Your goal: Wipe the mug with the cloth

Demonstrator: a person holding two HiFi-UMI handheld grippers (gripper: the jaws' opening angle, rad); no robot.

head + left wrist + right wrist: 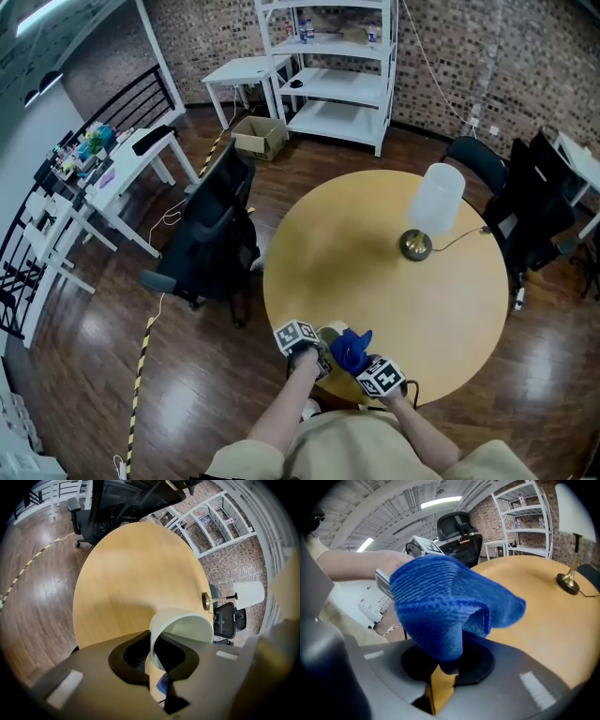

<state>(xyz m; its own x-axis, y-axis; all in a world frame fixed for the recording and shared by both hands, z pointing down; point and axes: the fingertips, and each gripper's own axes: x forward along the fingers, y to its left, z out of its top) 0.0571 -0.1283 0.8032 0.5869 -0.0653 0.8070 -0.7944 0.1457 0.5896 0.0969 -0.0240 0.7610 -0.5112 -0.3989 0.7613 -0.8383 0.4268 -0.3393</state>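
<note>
A pale mug (pixel 183 627) lies tilted, its open mouth toward the camera in the left gripper view. My left gripper (pixel 152 651) is shut on its rim, one jaw inside and one outside. In the head view the mug (pixel 330 332) hangs over the near edge of the round wooden table (pixel 375 272), held by the left gripper (pixel 314 353). My right gripper (pixel 449 660) is shut on a blue cloth (pixel 450 606) that bunches up over its jaws. The cloth (pixel 352 352) sits right beside the mug, to its right. A scrap of the blue cloth (pixel 162 682) shows below the mug.
A lamp with a white shade (pixel 437 199) and brass base (pixel 415 246) stands on the table's far right. A black office chair (pixel 211 239) stands left of the table, more dark chairs (pixel 534 202) to the right. White shelving (pixel 328 66) and a cardboard box (pixel 260 136) are behind.
</note>
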